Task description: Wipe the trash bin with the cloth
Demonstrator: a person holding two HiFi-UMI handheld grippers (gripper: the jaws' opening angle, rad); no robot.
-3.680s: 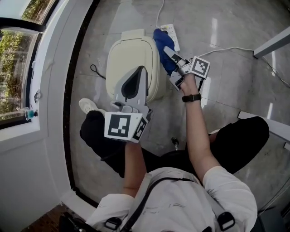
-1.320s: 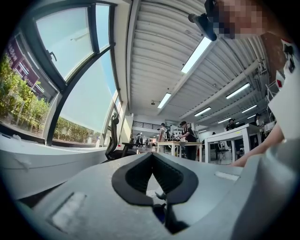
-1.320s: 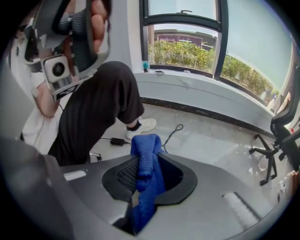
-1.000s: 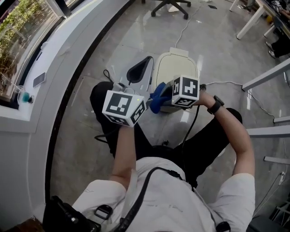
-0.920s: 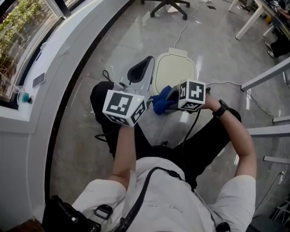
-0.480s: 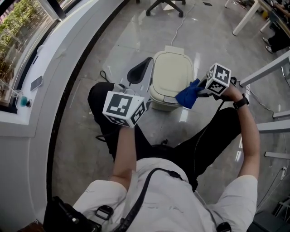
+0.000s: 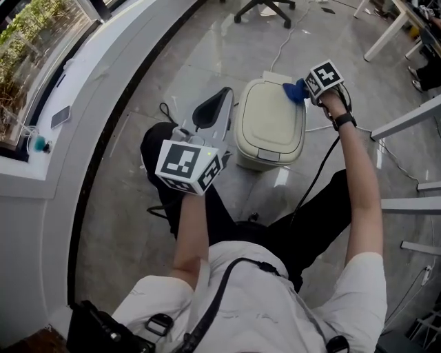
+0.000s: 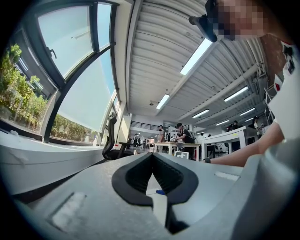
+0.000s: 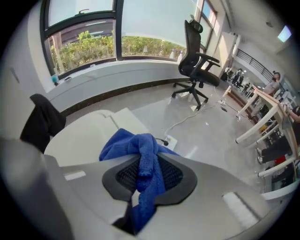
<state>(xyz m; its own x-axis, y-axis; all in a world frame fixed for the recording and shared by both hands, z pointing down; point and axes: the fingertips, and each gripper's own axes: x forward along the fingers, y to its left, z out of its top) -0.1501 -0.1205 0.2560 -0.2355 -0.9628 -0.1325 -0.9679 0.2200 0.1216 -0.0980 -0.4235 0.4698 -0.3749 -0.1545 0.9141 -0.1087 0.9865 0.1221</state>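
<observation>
The cream trash bin [image 7: 267, 127] stands on the floor in front of my knees with its lid down. My right gripper [image 7: 306, 88] is shut on a blue cloth [image 7: 295, 91] and holds it against the lid's far right corner. In the right gripper view the cloth [image 9: 143, 161] hangs bunched between the jaws, over the pale lid [image 9: 82, 133]. My left gripper [image 7: 222, 96] hovers beside the bin's left side, apart from it. In its own view the left gripper [image 8: 152, 158] has its jaws together with nothing between them.
An office chair [image 7: 265, 8] stands beyond the bin, also seen as the chair [image 9: 198, 35] near the window. A white power strip [image 9: 168, 140] and its cable lie behind the bin. The curved window ledge [image 7: 83, 89] runs along the left; table legs [image 7: 406, 120] stand at the right.
My right gripper carried the cloth from the bin's near front edge, round its right side, up to the lid's far right corner. The left gripper stayed where it was.
</observation>
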